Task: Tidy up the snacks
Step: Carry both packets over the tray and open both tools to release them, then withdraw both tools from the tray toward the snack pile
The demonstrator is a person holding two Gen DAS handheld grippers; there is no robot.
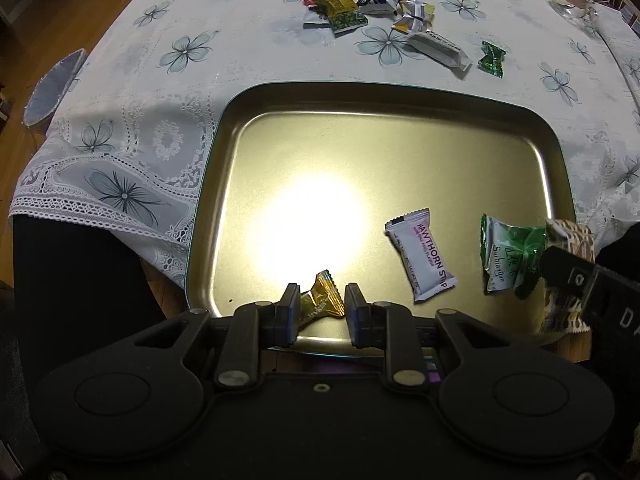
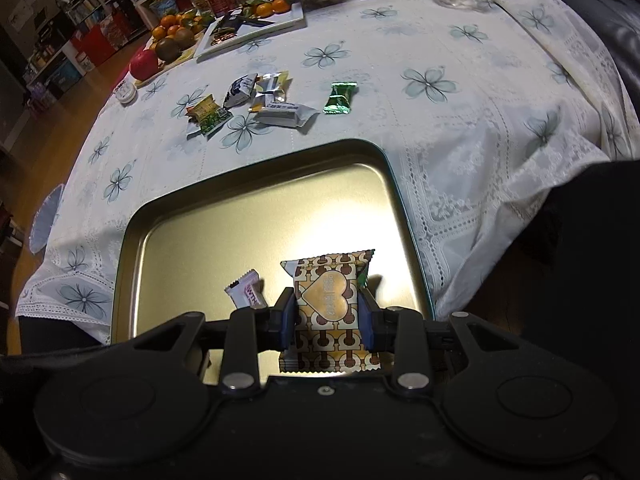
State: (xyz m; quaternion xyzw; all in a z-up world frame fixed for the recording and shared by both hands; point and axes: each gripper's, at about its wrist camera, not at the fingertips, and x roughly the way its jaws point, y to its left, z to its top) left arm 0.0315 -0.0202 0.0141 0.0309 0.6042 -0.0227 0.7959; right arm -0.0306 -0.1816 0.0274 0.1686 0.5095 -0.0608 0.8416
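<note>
**Tray filling, pile still waiting**

Between my left gripper's (image 1: 322, 307) slightly parted fingers lies a small gold-wrapped candy (image 1: 322, 298) on the golden metal tray (image 1: 248, 112), apparently released. My right gripper (image 2: 328, 314) clamps a brown-and-gold patterned packet (image 2: 326, 304) over the tray. A white hawthorn strip (image 1: 422, 254) and green pouch (image 1: 506, 254) are in; about seven snacks (image 1: 384, 16) remain ahead on the tablecloth (image 1: 160, 80).
</note>
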